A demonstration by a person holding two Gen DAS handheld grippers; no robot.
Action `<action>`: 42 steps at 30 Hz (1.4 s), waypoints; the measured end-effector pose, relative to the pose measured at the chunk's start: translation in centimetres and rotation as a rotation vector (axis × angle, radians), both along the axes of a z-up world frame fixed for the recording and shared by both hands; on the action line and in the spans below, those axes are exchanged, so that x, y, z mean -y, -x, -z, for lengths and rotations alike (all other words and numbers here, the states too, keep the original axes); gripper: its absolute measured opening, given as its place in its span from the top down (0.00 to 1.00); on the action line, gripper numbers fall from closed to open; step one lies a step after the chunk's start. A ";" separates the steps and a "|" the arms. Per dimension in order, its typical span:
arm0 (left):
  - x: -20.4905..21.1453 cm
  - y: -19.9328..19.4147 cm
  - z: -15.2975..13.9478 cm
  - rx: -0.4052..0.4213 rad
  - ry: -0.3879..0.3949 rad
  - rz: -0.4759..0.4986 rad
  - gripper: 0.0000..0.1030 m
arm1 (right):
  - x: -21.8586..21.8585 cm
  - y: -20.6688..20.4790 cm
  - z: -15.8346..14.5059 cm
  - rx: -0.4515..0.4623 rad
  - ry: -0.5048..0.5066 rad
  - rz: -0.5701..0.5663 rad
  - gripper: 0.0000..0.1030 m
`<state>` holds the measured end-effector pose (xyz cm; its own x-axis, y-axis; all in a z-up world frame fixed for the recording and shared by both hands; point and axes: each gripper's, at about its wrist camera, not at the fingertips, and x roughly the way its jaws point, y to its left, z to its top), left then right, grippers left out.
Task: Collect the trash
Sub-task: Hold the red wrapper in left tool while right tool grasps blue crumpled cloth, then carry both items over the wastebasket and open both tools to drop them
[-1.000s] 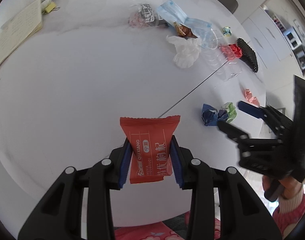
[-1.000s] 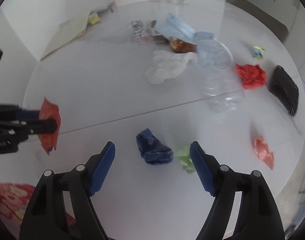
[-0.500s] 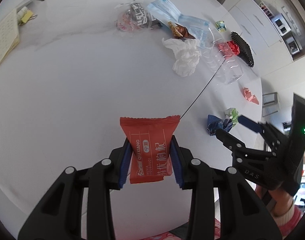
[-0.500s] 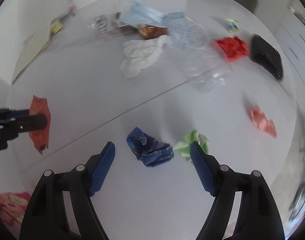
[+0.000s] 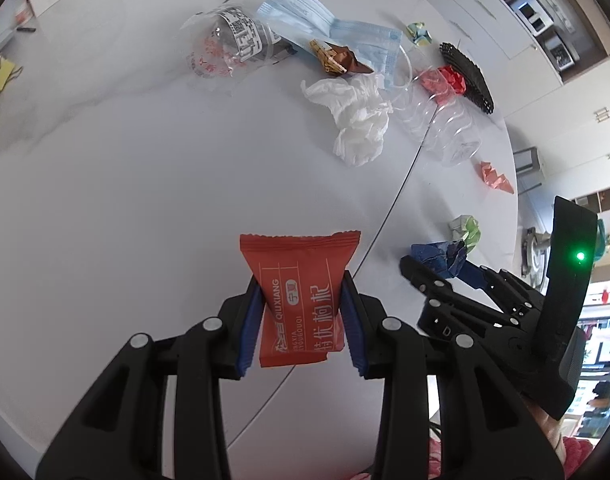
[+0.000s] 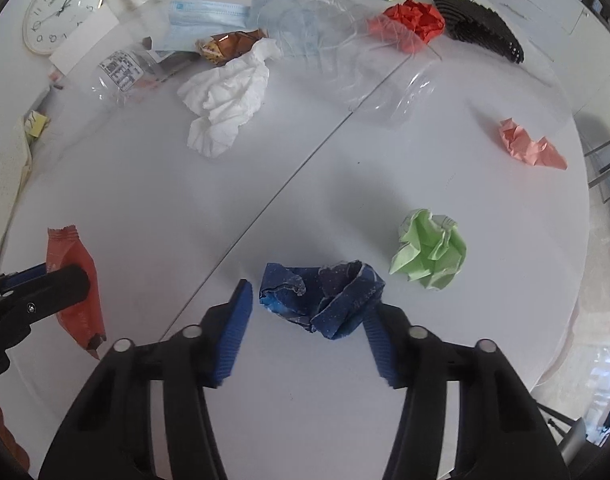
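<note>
Both grippers on trash, white bench (image 6: 145, 208).
Left gripper (image 5: 301, 316) clamps red wrapper (image 5: 299, 292); right gripper (image 6: 309, 316), jaws just closing, straddles blue wad (image 6: 325, 300), left pad apart.

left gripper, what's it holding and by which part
The left gripper holds the red snack wrapper, pinched across its lower half, side edges between the pads.

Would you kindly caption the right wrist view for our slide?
Right gripper, jaws just closing, brackets crumpled blue paper beside green paper ball on white table.
</note>
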<state>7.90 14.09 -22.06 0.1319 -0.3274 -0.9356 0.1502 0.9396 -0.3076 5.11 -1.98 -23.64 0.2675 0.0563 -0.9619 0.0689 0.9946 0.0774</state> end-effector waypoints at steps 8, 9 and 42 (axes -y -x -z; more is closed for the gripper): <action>0.3 0.5 -0.6 0.025 -0.020 0.031 0.65 | 1.2 1.2 -2.0 0.043 -0.104 -0.008 0.66; 0.7 0.7 -0.9 0.031 -0.021 0.041 0.65 | 1.6 1.5 -2.6 0.056 -0.113 -0.010 0.66; 54.5 12.3 1.1 -0.032 0.162 0.812 0.55 | 45.7 23.6 -4.2 0.110 0.100 0.556 0.64</action>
